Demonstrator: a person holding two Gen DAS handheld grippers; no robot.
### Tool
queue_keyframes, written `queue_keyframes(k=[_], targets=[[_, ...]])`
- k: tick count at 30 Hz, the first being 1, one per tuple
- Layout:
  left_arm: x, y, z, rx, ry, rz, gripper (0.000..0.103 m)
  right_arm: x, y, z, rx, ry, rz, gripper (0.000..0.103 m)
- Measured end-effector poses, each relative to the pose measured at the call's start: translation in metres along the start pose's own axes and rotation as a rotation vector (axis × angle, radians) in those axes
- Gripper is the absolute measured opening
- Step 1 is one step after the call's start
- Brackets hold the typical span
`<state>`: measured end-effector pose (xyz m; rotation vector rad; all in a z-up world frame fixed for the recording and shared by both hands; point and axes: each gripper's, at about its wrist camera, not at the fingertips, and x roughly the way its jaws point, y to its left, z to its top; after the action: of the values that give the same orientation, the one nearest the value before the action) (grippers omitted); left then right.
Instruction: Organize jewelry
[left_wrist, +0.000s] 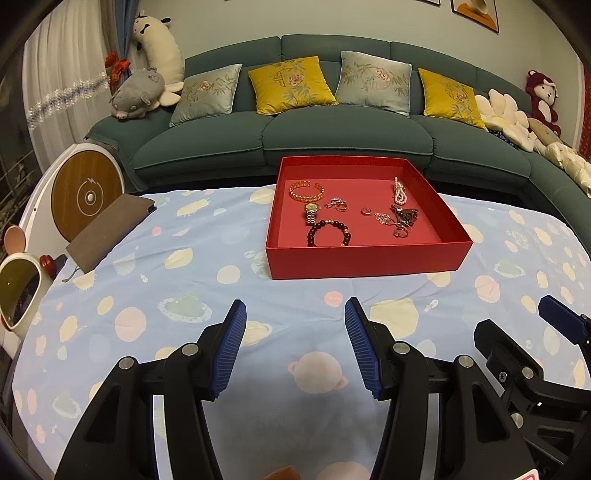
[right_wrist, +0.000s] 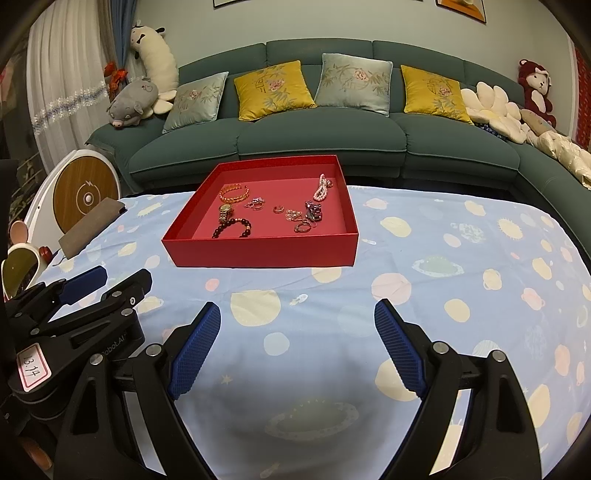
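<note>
A red shallow box (left_wrist: 364, 254) (right_wrist: 258, 253) sits on the table with a blue patterned cloth. Inside lie a gold bangle (left_wrist: 306, 191) (right_wrist: 234, 193), a gold watch (left_wrist: 311, 213) (right_wrist: 224, 213), a dark bead bracelet (left_wrist: 328, 233) (right_wrist: 232, 229), a pink pearl strand (left_wrist: 399, 191) (right_wrist: 320, 189), a small ring (left_wrist: 366, 211) (right_wrist: 278, 209) and a tangle of chains (left_wrist: 400, 219) (right_wrist: 308, 216). My left gripper (left_wrist: 295, 314) is open and empty, short of the box. My right gripper (right_wrist: 297, 314) is open and empty, also short of the box, and shows at the right of the left wrist view (left_wrist: 561, 317).
A brown notebook (left_wrist: 109, 230) (right_wrist: 90, 227) lies at the table's left edge beside a white mirror (left_wrist: 18, 291) (right_wrist: 18, 271). A round white and wood device (left_wrist: 85, 194) stands left. A green sofa (left_wrist: 295, 140) with cushions and plush toys runs behind the table.
</note>
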<state>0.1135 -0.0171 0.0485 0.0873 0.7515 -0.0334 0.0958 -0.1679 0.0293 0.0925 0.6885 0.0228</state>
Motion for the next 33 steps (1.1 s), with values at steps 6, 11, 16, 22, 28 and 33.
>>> queue_keyframes(k=[6, 11, 16, 22, 28, 33], targets=[[-0.0019, 0.0001, 0.0, 0.001, -0.01, 0.008, 0.053, -0.0002, 0.0009, -0.0009, 0.001, -0.001, 0.001, 0.083], [-0.0036, 0.0002, -0.0001, 0.0, -0.012, 0.011, 0.053, 0.0002, 0.0017, -0.0016, 0.005, 0.002, 0.0, 0.083], [-0.0028, 0.0021, -0.0003, -0.009, 0.0, 0.006, 0.053, 0.0006, 0.0028, -0.0024, 0.008, 0.005, -0.002, 0.083], [-0.0025, 0.0019, -0.0004, -0.004, -0.006, 0.013, 0.053, 0.0012, 0.0031, -0.0027, 0.009, 0.005, -0.002, 0.083], [-0.0022, 0.0019, -0.0003, -0.001, -0.006, 0.016, 0.053, 0.0017, 0.0038, -0.0026, 0.008, 0.005, -0.003, 0.083], [-0.0015, 0.0022, -0.0002, -0.002, -0.004, 0.017, 0.053, 0.0013, 0.0035, -0.0026, 0.006, 0.005, -0.004, 0.083]])
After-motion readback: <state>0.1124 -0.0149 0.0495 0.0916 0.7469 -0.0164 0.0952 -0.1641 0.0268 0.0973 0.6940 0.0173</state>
